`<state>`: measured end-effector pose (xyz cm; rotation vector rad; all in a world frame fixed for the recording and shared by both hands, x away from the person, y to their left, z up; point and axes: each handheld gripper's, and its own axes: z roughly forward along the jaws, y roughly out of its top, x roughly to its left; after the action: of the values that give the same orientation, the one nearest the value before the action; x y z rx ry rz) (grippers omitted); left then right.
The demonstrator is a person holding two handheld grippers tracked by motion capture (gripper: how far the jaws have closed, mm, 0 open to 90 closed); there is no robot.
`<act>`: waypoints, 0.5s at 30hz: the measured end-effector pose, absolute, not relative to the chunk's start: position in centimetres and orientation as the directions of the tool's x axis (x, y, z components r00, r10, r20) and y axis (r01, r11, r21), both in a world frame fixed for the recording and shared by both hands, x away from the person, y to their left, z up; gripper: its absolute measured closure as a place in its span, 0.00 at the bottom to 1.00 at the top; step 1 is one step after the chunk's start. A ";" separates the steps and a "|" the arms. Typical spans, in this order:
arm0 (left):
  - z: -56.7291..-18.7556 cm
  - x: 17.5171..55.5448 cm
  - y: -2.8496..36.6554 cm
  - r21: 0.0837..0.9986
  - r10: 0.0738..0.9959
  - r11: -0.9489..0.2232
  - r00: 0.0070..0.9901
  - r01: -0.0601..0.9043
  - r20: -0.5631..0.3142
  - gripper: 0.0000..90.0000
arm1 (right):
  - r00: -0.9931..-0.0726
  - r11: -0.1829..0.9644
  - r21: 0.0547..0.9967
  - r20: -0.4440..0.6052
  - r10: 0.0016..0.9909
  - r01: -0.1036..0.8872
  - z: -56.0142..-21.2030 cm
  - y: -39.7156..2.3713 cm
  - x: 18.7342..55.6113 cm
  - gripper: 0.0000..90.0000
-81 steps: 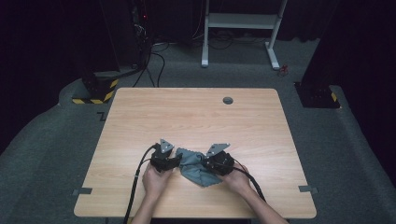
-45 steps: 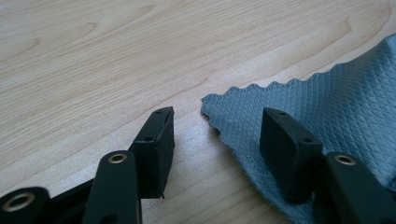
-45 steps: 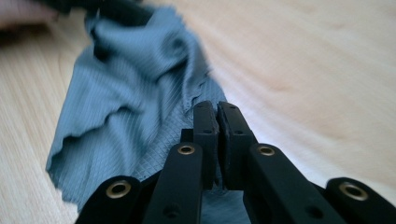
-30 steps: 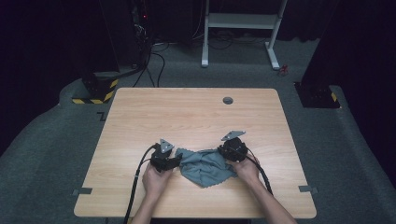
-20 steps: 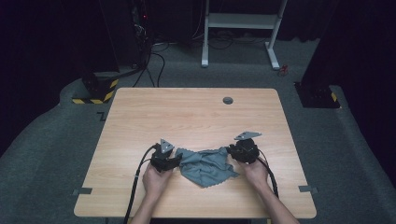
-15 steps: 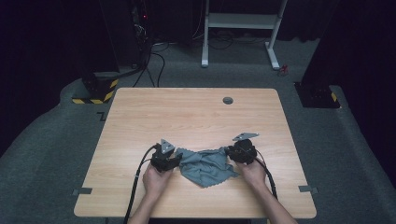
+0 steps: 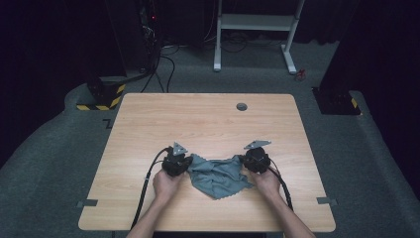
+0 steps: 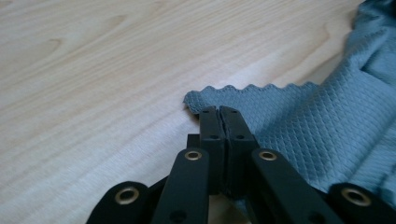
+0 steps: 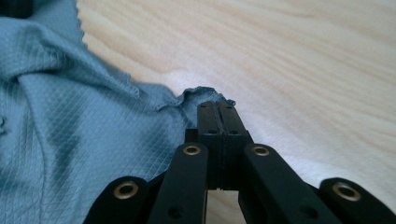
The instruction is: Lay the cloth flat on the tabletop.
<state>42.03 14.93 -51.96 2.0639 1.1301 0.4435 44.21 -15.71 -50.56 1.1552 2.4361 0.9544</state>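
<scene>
— Pinching cloth, both sides? Left gripper (image 8: 218, 112) first.

— Jaws have just been closing; now pressed together on a scalloped corner of the grey-blue cloth (image 8: 299, 126). Fabric caught between the pads, corner lying flat on the desk (image 8: 93, 70).

— Right gripper (image 9: 217, 106)?

— Same. Jaws have just been closing and now clamp a crumpled corner of the cloth, the edge bunched at the tips.

— Cloth position?

— High view: spread between the two grippers, rumpled, near the desk's front edge, roughly centred. One point hangs toward the front edge. Left hand (image 7: 167, 182) and right hand (image 7: 266, 181) sit behind the grippers, forearms crossing the front edge.

— Else?

— Round grommet (image 7: 241, 106) near the back edge, well apart.
</scene>
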 end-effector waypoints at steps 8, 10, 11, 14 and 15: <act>-49.7 42.9 15.0 0.803 0.854 -0.289 0.520 0.521 -0.030 0.99 | -0.625 0.434 0.709 0.011 0.781 0.555 -48.9 -16.5 44.6 1.00; -49.3 43.4 14.9 0.809 0.860 -0.282 0.509 0.515 -0.024 0.99 | -0.622 0.433 0.713 0.006 0.783 0.552 -48.6 -16.7 45.0 1.00; -49.1 43.8 14.9 0.808 0.863 -0.285 0.504 0.516 -0.017 0.99 | -0.620 0.432 0.718 0.000 0.784 0.546 -48.6 -16.8 45.2 1.00; -48.9 44.8 15.0 0.803 0.872 -0.278 0.489 0.528 -0.019 0.99 | -0.607 0.432 0.713 -0.013 0.795 0.551 -48.7 -17.0 45.7 1.00; -48.9 45.2 14.9 0.798 0.875 -0.284 0.485 0.532 -0.012 0.99 | -0.604 0.443 0.708 -0.028 0.796 0.550 -48.8 -17.1 46.1 1.00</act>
<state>45.16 14.92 -48.94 1.9603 1.1626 0.5640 46.10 -17.09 -48.80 1.1452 2.3415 0.9526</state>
